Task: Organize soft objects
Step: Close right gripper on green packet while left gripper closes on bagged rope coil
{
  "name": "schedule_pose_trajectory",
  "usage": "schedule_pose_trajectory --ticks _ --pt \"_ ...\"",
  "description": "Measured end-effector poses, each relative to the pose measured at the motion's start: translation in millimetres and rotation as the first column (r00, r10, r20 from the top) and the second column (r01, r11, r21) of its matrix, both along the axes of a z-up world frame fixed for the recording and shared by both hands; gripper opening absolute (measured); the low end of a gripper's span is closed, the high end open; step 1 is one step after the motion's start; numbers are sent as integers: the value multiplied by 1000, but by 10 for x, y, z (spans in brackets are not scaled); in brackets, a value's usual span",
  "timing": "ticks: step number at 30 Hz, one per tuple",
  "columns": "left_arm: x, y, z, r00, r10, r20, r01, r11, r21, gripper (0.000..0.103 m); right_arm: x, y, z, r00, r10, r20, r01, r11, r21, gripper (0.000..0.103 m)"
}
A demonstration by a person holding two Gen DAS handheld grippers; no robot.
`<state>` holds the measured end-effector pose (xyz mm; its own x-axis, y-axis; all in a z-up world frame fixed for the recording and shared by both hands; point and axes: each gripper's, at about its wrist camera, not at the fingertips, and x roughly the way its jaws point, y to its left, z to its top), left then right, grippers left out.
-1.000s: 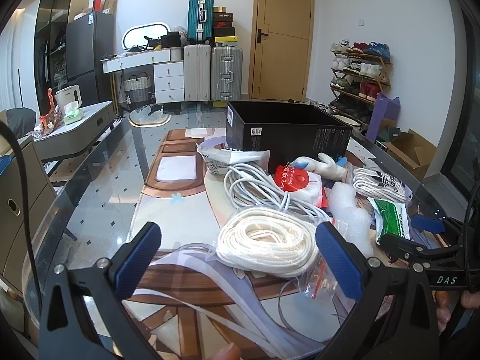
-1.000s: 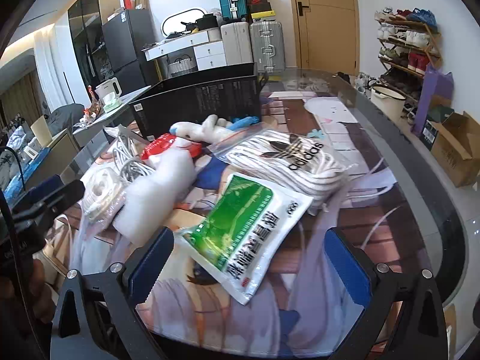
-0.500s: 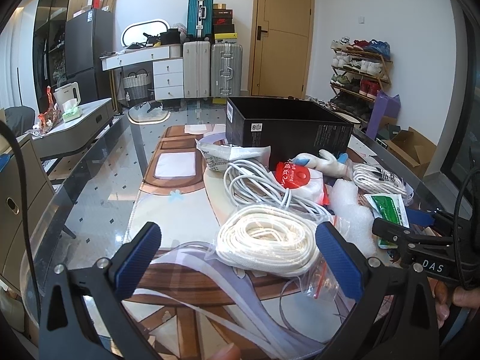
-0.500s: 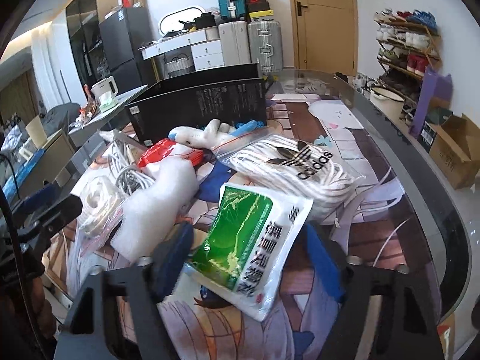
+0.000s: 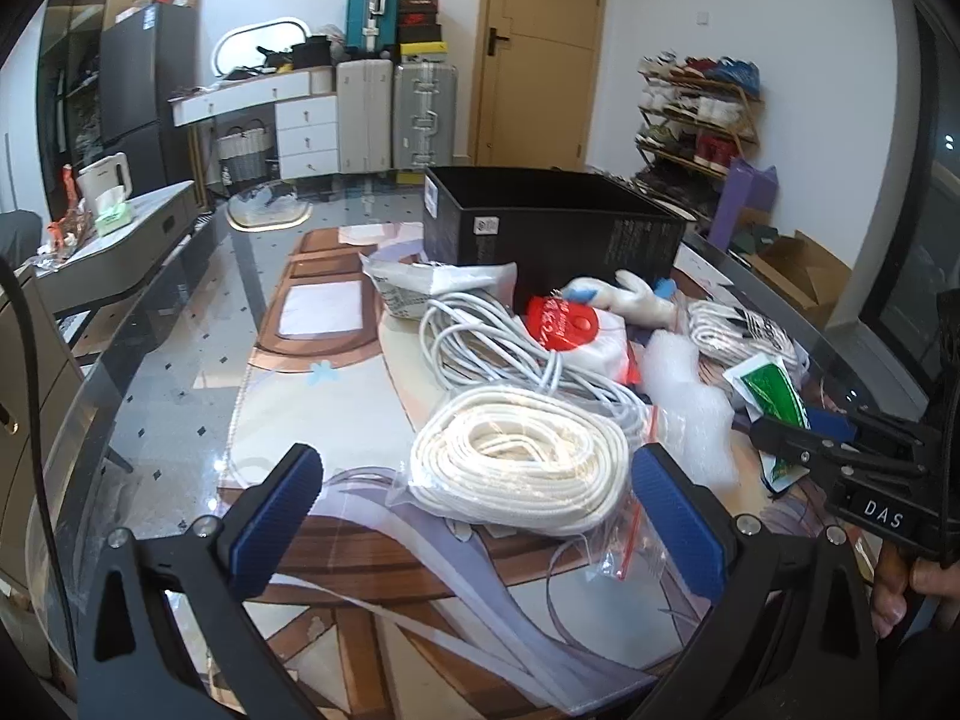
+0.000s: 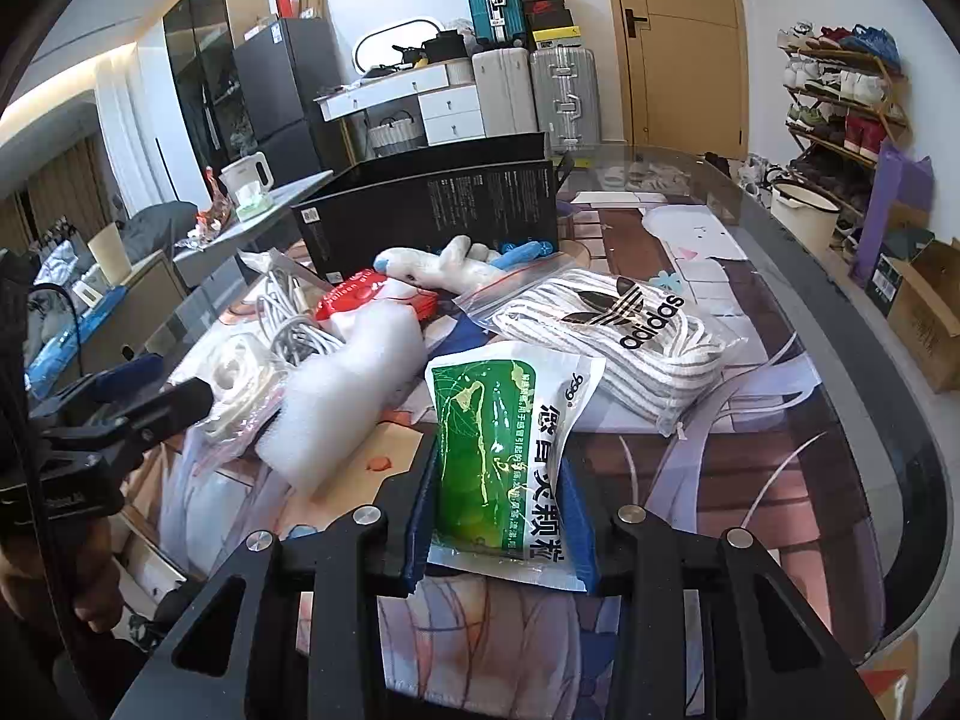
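Observation:
My right gripper (image 6: 501,516) is shut on a green and white packet (image 6: 507,450), its blue pads pressing both long sides; the packet also shows in the left wrist view (image 5: 771,396). My left gripper (image 5: 474,516) is open and empty, just short of a bagged coil of white rope (image 5: 519,462). Beyond lie white cable (image 5: 480,336), bubble wrap (image 6: 342,384), a red-lidded pack (image 6: 360,294), a white plush toy (image 6: 444,261) and a bagged Adidas item (image 6: 624,336). An open black box (image 6: 432,210) stands behind the pile.
The glass table (image 6: 840,324) curves away at the right edge. A white printed bag (image 5: 432,288) lies left of the box. Suitcases (image 5: 396,114), a door, a shoe rack (image 5: 696,114) and a cardboard box (image 6: 930,312) on the floor surround the table.
My right gripper has moved forward and closed on the green and white packet, which now stands tilted up between the pads. The left gripper has barely moved.

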<state>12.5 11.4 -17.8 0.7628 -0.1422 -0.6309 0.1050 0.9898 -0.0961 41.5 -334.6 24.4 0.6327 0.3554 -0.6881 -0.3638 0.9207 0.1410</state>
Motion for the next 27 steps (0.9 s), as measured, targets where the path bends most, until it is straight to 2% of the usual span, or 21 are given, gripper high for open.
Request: schedule_pose_trajectory --ticks 4,13,18,27 --pt "23 -46 2 999 -39 -12 39 999 14 103 -40 -7 23 1000 8 15 -8 1000 12 37" --pt "174 -232 -121 991 -102 -84 112 987 112 103 -84 2 53 999 25 26 -26 999 18 37" --pt "217 -260 -164 987 -126 -101 137 984 110 101 -95 3 57 999 30 28 -31 999 17 37" --pt "168 -168 -145 989 -126 -80 131 989 66 73 -109 21 76 998 42 43 -43 999 16 37"
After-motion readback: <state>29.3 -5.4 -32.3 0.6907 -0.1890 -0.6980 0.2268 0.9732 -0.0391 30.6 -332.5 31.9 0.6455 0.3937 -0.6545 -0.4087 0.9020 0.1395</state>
